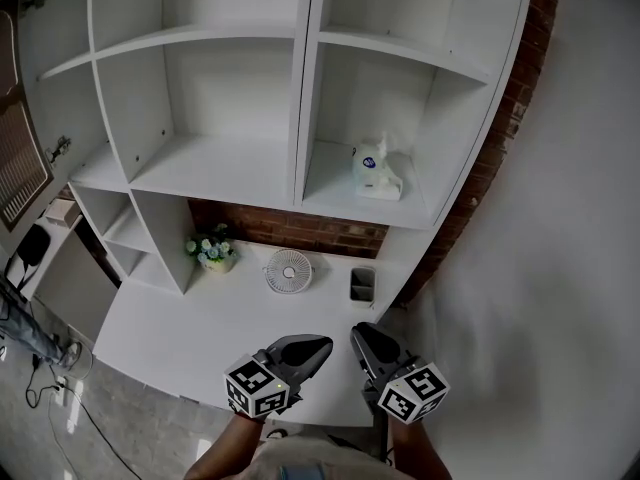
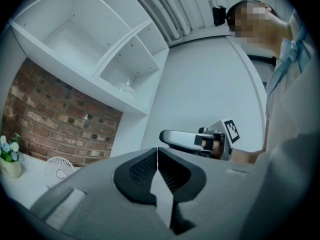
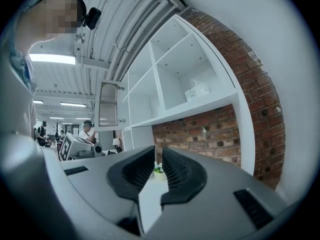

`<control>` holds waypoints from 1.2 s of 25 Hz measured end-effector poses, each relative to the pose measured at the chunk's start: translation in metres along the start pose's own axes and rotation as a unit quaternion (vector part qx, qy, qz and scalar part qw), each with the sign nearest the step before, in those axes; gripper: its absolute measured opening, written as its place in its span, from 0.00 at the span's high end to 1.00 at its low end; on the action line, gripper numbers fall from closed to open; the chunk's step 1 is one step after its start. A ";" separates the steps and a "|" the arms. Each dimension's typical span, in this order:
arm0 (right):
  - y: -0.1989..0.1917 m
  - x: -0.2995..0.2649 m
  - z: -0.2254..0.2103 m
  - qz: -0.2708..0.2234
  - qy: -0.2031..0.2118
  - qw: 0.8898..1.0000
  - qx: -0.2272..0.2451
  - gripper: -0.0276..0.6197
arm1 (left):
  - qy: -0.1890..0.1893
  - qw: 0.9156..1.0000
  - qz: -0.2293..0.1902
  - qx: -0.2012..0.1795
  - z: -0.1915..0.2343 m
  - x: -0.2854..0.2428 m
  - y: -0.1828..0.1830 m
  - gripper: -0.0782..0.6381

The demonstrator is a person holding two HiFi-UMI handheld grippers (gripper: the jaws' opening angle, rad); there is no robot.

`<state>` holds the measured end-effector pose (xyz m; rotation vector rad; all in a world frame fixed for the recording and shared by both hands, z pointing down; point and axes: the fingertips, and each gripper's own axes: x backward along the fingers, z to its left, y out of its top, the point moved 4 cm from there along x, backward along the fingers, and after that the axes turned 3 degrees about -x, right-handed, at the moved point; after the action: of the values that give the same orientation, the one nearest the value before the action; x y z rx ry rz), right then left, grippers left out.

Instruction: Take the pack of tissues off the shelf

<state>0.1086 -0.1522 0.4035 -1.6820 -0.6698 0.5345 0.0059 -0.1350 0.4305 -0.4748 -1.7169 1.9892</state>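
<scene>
The pack of tissues (image 1: 378, 171) sits on the white shelf unit (image 1: 300, 88), in the lower right compartment, towards its right side with a tissue sticking up from the top; nothing touches it. Both tools are held low and well apart from it, over the near edge of the white table (image 1: 170, 333) below the shelves. The left gripper (image 1: 322, 345) has its fingers (image 2: 140, 171) closed, the tips meeting with nothing between them. The right gripper (image 1: 360, 334) has its fingers (image 3: 182, 171) a narrow way apart, and they hold nothing; only the far table and a flower pot (image 1: 213, 252) show through the gap. The two grippers sit side by side, near each other but not touching, each with its marker cube towards the person. Further back on the table, against the brick wall (image 1: 290, 230), stand the flower pot at the left, a small round white fan (image 1: 289, 270) in the middle and a small dark container (image 1: 362, 284) to the right. In the right gripper view the tissues appear up and to the right, in the compartment just above the brick; in the left gripper view they are small and far off on the same shelf board.
</scene>
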 end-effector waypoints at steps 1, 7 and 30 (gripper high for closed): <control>0.003 -0.002 0.000 -0.001 -0.001 1.000 0.003 0.89 | -0.002 1.000 0.000 0.000 0.001 0.000 0.000 0.88; 0.028 -0.012 -0.002 -0.023 -0.001 0.999 0.027 0.89 | -0.012 1.000 -0.002 0.002 0.007 0.000 0.001 0.88; 0.077 -0.027 -0.008 -0.057 -0.013 0.996 0.070 0.79 | -0.023 1.000 -0.011 0.011 0.014 -0.001 0.000 0.88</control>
<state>0.1051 -0.1875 0.3299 -1.4997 -0.7266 0.5118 -0.0009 -0.1466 0.4327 -0.4036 -1.7191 2.0168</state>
